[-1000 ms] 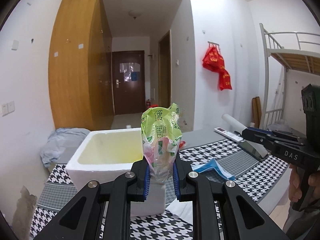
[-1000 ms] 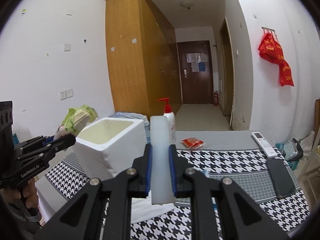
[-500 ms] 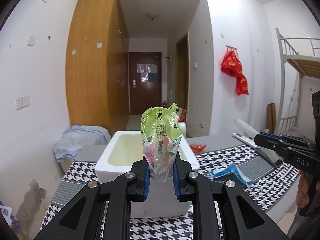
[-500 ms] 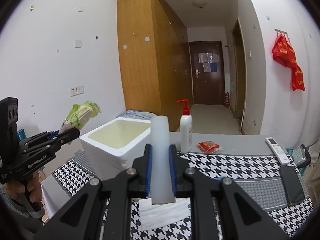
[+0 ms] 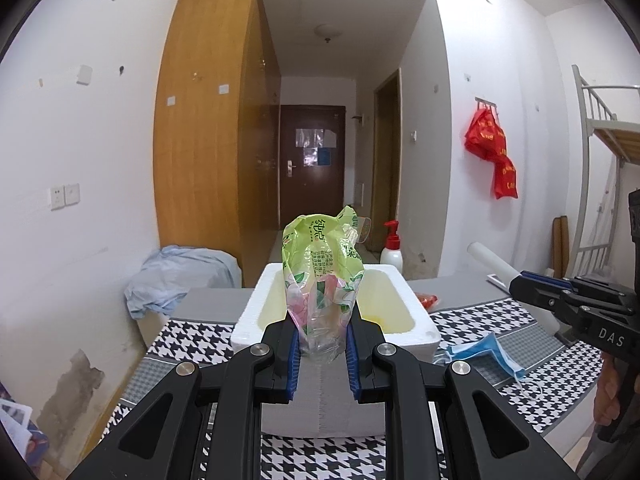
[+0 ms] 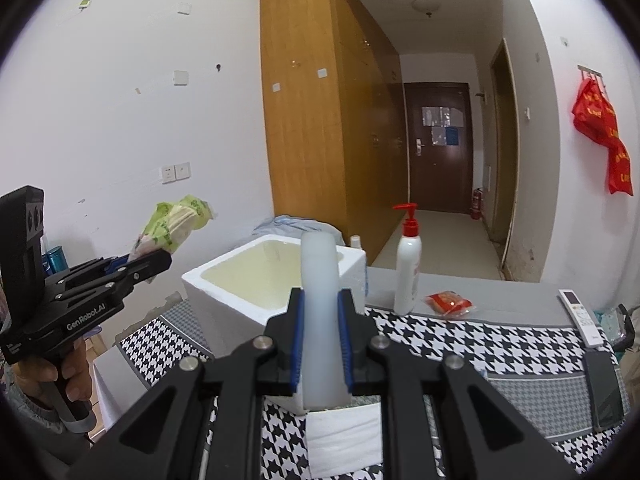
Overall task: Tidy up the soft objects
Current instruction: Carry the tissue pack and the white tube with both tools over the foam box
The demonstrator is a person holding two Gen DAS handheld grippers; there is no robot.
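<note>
My left gripper (image 5: 320, 344) is shut on a crumpled green plastic packet (image 5: 322, 276), held upright in front of the open white foam box (image 5: 416, 322). My right gripper (image 6: 322, 350) is shut on a pale white foam roll (image 6: 320, 312) that stands upright between its blue pads. In the right wrist view the left gripper (image 6: 150, 262) hangs left of the foam box (image 6: 224, 300), the green packet (image 6: 176, 222) sticking out of it. The right gripper (image 5: 520, 288) shows at the right edge of the left wrist view, with the roll (image 5: 492, 260) pointing up and left.
A houndstooth cloth (image 6: 460, 344) covers the table. On it are a white pump bottle (image 6: 408, 264), a red snack packet (image 6: 448, 303), a remote (image 6: 580, 316), a dark phone (image 6: 604, 388), a blue face mask (image 5: 480, 354) and a white folded cloth (image 6: 344, 436). A blue garment (image 5: 176, 276) lies beyond the box.
Both grippers have swung sideways with their loads, so the foam box has come to the middle of the left wrist view and nearer in the right wrist view. Both grips are unchanged.
</note>
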